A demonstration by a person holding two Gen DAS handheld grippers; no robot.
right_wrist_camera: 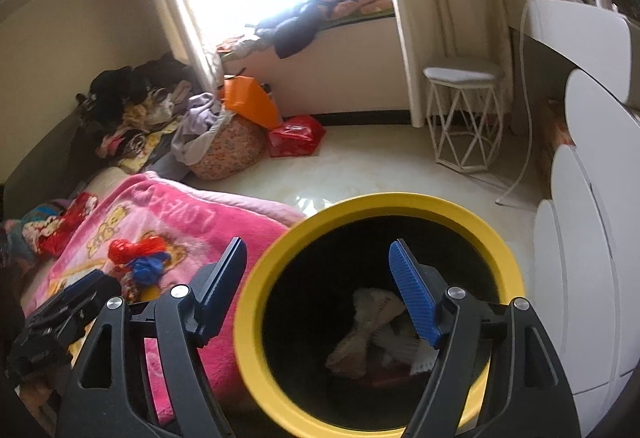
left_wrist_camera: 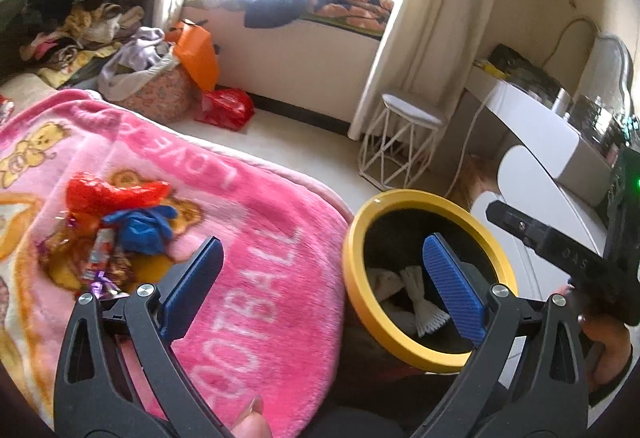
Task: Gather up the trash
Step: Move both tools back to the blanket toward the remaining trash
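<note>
A yellow-rimmed bin (left_wrist_camera: 354, 278) (right_wrist_camera: 256, 278) stands beside a bed with a pink blanket (left_wrist_camera: 260, 238) (right_wrist_camera: 176, 197); white crumpled paper (left_wrist_camera: 416, 302) (right_wrist_camera: 372, 322) lies inside it. On the blanket sits a trash pile: a red wrapper (left_wrist_camera: 116, 191) (right_wrist_camera: 132, 248), a blue crumpled piece (left_wrist_camera: 144, 228) (right_wrist_camera: 148, 266) and candy wrappers (left_wrist_camera: 100, 266). My left gripper (left_wrist_camera: 324, 266) is open and empty, spanning blanket edge and bin. My right gripper (right_wrist_camera: 320, 266) is open and empty, over the bin mouth; it also shows in the left wrist view (left_wrist_camera: 560, 242).
A white wire stool (left_wrist_camera: 404, 141) (right_wrist_camera: 464, 113) stands on the pale floor. A white dresser (left_wrist_camera: 552, 141) (right_wrist_camera: 584, 238) is at the right. A clothes basket (left_wrist_camera: 156, 93) (right_wrist_camera: 228, 149), orange bag (left_wrist_camera: 198, 53) and red bag (left_wrist_camera: 228, 107) sit by the window ledge.
</note>
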